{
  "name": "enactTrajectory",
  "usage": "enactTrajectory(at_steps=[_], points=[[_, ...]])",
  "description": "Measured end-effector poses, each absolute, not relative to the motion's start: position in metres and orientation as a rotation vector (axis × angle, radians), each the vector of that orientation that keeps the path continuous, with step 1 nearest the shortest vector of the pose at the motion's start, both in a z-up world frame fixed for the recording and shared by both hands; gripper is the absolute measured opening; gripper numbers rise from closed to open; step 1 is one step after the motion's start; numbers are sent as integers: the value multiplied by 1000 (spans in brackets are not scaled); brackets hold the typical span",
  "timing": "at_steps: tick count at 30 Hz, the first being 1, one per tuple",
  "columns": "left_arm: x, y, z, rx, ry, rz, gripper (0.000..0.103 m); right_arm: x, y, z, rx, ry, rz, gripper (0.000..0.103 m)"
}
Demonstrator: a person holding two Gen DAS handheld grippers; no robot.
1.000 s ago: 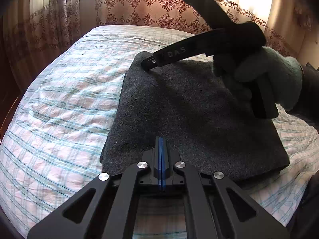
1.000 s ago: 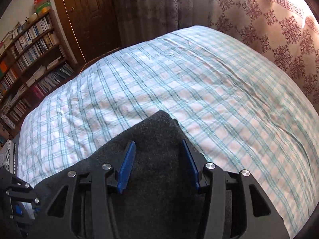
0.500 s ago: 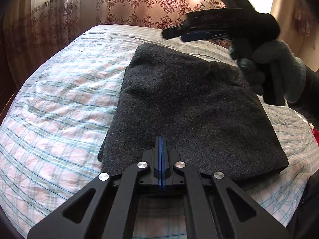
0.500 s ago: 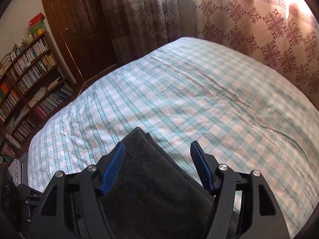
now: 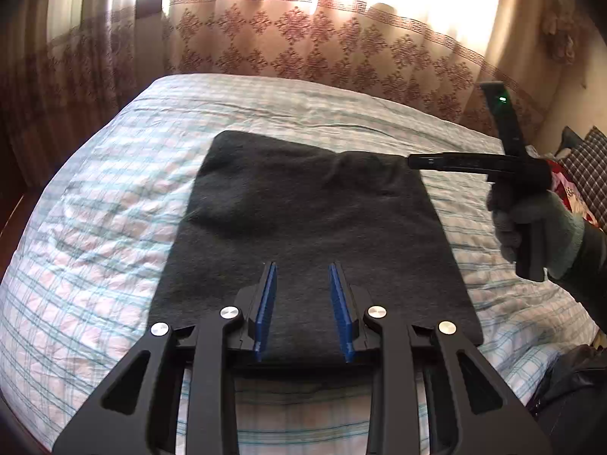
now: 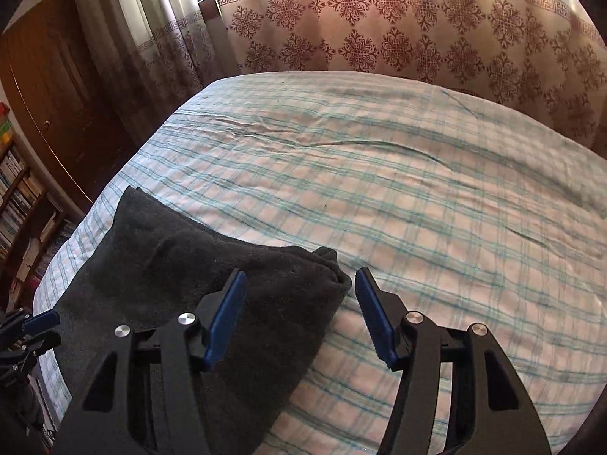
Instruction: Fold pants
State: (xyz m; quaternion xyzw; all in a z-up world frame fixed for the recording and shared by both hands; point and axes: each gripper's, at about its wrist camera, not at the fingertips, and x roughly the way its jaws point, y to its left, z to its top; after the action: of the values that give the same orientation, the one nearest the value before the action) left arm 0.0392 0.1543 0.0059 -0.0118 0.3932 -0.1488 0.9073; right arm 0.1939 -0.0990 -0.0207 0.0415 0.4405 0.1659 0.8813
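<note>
The dark grey pants (image 5: 311, 223) lie folded into a flat rectangle on the checked bed; they also show in the right wrist view (image 6: 182, 265). My left gripper (image 5: 302, 271) is open and empty, hovering over the near edge of the pants. My right gripper (image 6: 299, 276) is open and empty, above the far right corner of the pants. In the left wrist view the right gripper (image 5: 413, 161) shows side-on at that corner, held by a gloved hand (image 5: 538, 227). The left gripper shows at the left edge of the right wrist view (image 6: 32, 326).
The bed (image 6: 417, 189) with its checked sheet spreads wide around the pants. Patterned curtains (image 5: 322, 45) hang behind it. A wooden door (image 6: 49, 94) and a bookshelf (image 6: 19, 204) stand to the left. Pillows (image 5: 584, 167) lie at the right.
My left gripper has opened from shut and let go of the pants. My right gripper has swung from over the pants to their right far corner and stayed open.
</note>
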Motion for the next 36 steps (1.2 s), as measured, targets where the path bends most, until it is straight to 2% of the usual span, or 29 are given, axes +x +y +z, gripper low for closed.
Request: enactTrajectory(at_steps=[5,8,14,19,23,30,36], points=[[33,116,-22,6,883,-383,29,213,-83,-41,54,947,323,59],[27,117,-42,7,888,-378,29,222,-79,-50,46,969,322,59],[26,123,-47,-17,886,-392,29,224,-83,-49,55,974,337,60],[25,129,-28,-33,870,-370,31,181,-92,-8,58,870,390,59],[21,160,-17,-54,818,-253,34,127,-85,3,26,868,516,59],[28,190,-28,-71,820,-151,34,50,-63,-24,-22,975,666,59],[28,190,-37,-45,818,-142,34,40,-54,-45,-41,1040,668,60]])
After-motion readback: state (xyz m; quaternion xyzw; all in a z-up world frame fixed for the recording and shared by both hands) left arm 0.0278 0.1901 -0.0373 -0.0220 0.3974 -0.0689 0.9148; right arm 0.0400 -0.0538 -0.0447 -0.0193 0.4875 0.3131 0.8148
